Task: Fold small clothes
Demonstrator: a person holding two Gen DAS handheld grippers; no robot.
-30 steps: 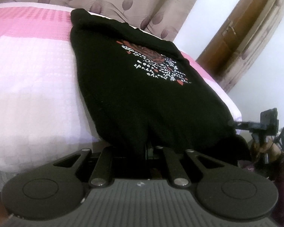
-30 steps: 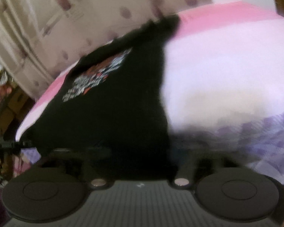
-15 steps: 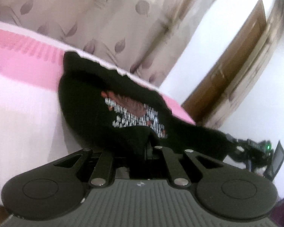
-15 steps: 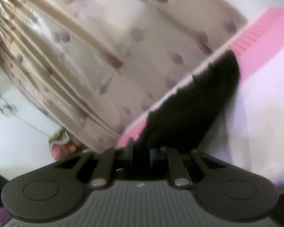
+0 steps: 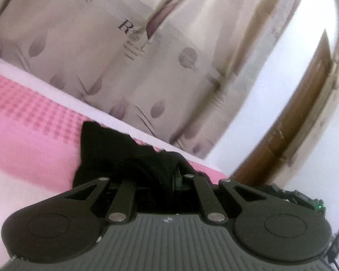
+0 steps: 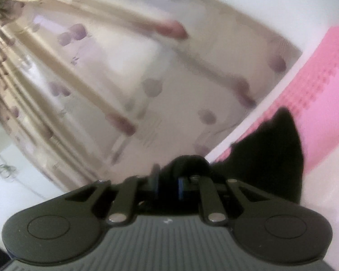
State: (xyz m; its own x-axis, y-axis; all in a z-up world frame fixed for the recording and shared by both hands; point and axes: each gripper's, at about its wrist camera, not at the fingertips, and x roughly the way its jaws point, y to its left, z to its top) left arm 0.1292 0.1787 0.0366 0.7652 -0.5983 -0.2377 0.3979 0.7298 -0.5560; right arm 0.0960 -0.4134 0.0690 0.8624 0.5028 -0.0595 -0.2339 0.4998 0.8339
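We've got both grippers, left gripper (image 5: 169, 176) and right gripper (image 6: 168, 180), jaws clenched on the black shirt (image 5: 115, 153), lifted off the pink bed (image 5: 29, 122); leaf-print curtain (image 5: 128, 52) behind, wooden door (image 5: 289, 126) beside it.

Black cloth of the garment (image 5: 115, 155) covered the left gripper (image 5: 169, 176) fingertips and bunched over those of the right gripper (image 6: 168, 176), its print was out of sight, and the curtain (image 6: 147, 79) in the right wrist view was smeared by blur.
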